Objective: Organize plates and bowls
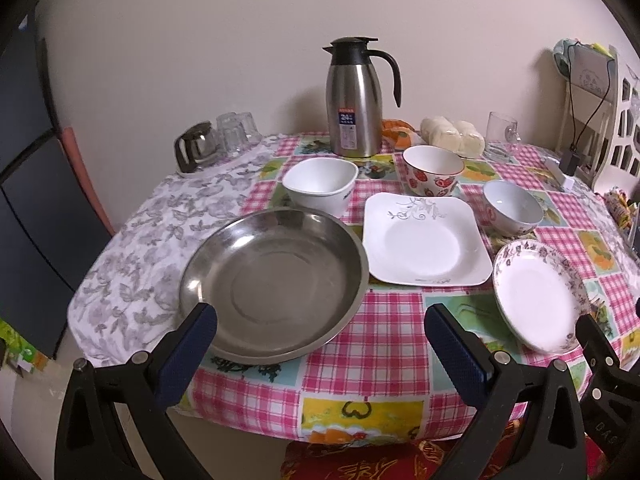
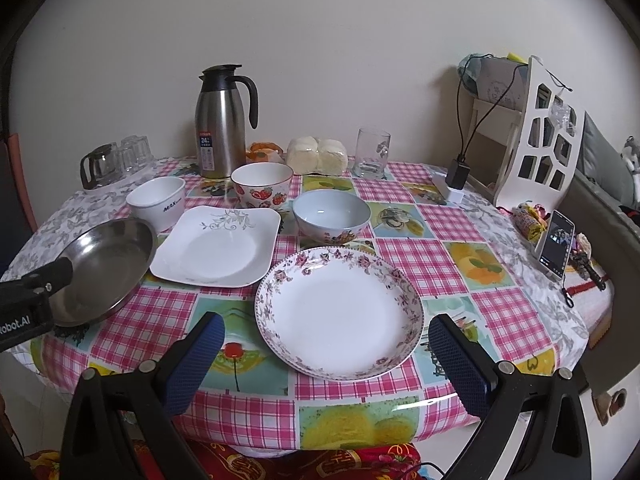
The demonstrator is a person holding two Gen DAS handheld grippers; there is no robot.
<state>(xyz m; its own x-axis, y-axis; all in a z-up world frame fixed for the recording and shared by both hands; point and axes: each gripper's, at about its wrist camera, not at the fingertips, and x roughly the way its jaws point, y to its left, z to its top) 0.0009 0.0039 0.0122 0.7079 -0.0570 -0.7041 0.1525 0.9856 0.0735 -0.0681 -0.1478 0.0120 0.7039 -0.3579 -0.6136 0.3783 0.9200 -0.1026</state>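
Floral plate (image 2: 340, 312) just beyond right hand-held gripper (image 2: 326, 354)

Three plates are sitting in a front row on the table (image 2: 460, 264): steel plate (image 2: 104, 264) left, square plate (image 2: 218, 250) middle, floral plate (image 2: 340, 312) right; three bowls (image 2: 262, 186) are standing behind

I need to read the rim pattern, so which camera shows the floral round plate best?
The right wrist view: the floral round plate lies whole and centred ahead of the open right gripper. The left wrist view shows it at the right edge, foreshortened and partly hidden.
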